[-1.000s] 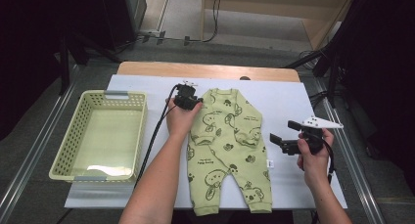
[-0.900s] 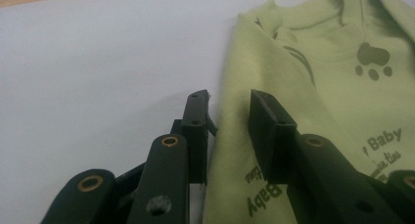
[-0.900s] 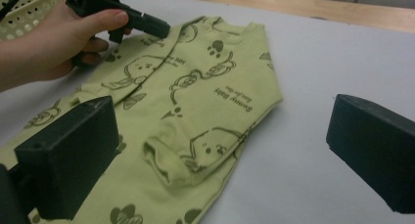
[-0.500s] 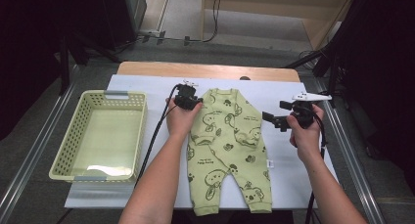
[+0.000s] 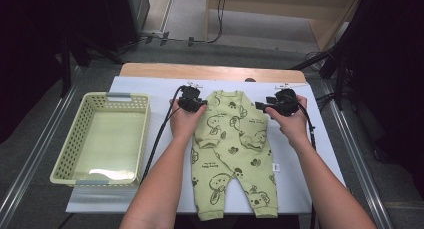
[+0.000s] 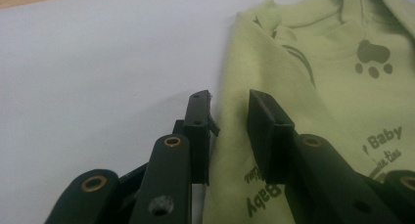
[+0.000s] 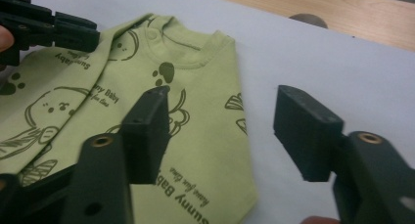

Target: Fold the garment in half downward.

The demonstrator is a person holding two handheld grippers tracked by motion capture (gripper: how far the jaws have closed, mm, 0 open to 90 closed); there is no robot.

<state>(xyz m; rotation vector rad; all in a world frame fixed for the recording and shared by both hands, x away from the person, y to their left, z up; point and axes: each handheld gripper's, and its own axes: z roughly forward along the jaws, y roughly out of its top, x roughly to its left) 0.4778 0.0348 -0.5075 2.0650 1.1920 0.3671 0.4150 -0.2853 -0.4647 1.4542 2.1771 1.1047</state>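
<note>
**Two hand-held grippers at the shoulders of a baby romper**

A pale green baby romper with dark cartoon dog prints [image 5: 232,149] lies flat on a white table cover [image 5: 150,86], neck end away from the person and legs toward them.

The left gripper [image 5: 198,105], black and two-jawed, sits at the garment's left shoulder. In the left gripper view its jaws stand close together with a narrow gap, and the folded edge of the romper [image 6: 313,111] runs up through that gap. Whether the pads [image 6: 266,128] actually press the cloth cannot be told.

The right gripper [image 5: 261,106] sits at the opposite shoulder. Its jaws have just been closing, yet in the right gripper view they stand well spread: one pad [image 7: 147,121] is over the green fabric [image 7: 195,121] and the other over bare white cover, with the shoulder's edge between them, not pinched.

A pale yellow-green plastic basket with perforated walls [image 5: 137,134] stands to the left of the romper, well apart from it. Nothing lies inside.
</note>
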